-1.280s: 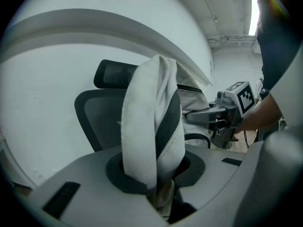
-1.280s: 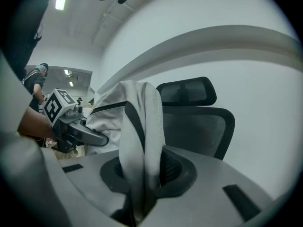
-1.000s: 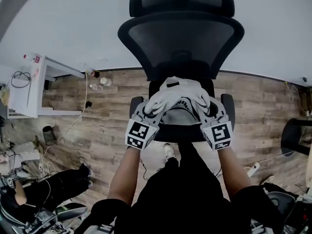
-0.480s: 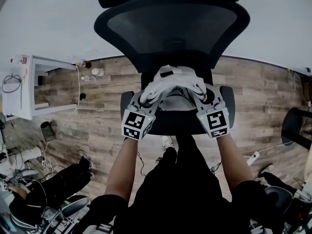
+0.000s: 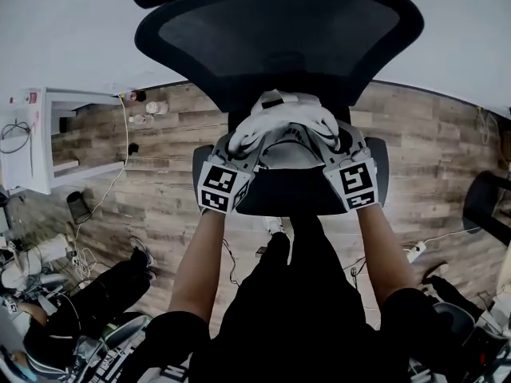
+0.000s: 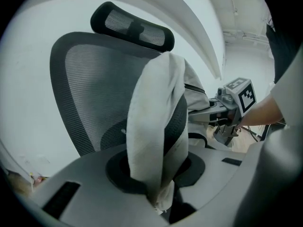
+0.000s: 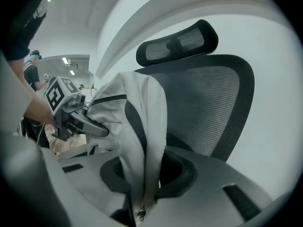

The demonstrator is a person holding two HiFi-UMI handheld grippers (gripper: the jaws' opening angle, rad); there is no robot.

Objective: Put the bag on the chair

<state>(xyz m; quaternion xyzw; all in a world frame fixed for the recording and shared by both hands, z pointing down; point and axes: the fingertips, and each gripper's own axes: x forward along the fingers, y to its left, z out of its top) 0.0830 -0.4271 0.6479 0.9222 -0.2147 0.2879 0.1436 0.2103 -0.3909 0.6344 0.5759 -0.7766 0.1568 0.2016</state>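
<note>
A white and grey bag (image 5: 287,126) hangs between both grippers above the black seat (image 5: 291,194) of a mesh office chair (image 5: 279,38). My left gripper (image 5: 239,144) is shut on the bag's left strap and my right gripper (image 5: 339,138) on its right one. In the left gripper view the white strap (image 6: 156,136) runs down into the left gripper (image 6: 161,205), with the chair's backrest (image 6: 90,93) behind. In the right gripper view the strap (image 7: 142,136) is pinched in the right gripper (image 7: 137,212), with the backrest (image 7: 208,103) close ahead. The bag's underside is hidden.
A white desk (image 5: 48,134) stands at the left, with small bottles (image 5: 148,110) and cables on the wood floor beside it. A person's legs (image 5: 104,294) lie at the lower left. Another dark chair (image 5: 487,206) and a power strip (image 5: 415,252) are at the right.
Both grippers have carried the bag forward, closer to the chair's backrest and over the seat. The grips on the straps are unchanged.
</note>
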